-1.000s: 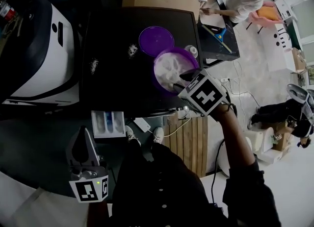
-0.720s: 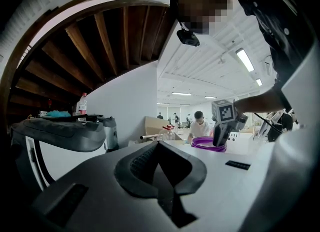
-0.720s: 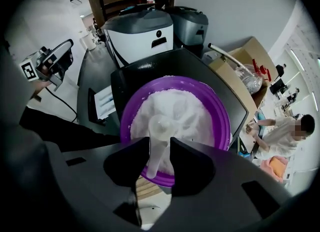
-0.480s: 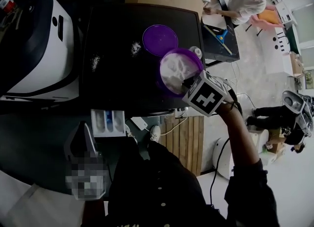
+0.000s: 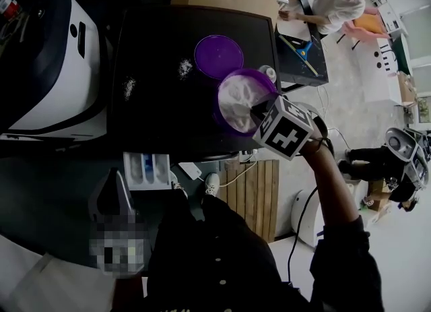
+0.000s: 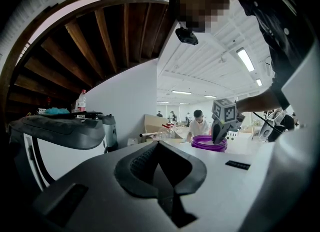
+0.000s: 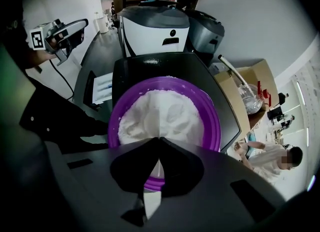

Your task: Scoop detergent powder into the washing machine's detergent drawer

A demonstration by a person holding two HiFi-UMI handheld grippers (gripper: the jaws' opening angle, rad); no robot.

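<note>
Right tongs [image 7: 159, 140], just closed on a white plastic scoop handle [image 7: 151, 196], are held right of the white detergent drawer [image 5: 128, 171].

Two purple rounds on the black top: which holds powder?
The tub nearest the person: deep-walled, heaped with white powder. The round behind it is only the lid, flat and bare.

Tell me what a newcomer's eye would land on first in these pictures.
The purple tub of white powder on the dark top stands out most, its purple lid lying just beyond it. The right gripper points down into it; its jaws have just been closing and pinch a thin white handle. The white detergent drawer stands open at the top's near-left edge.
</note>
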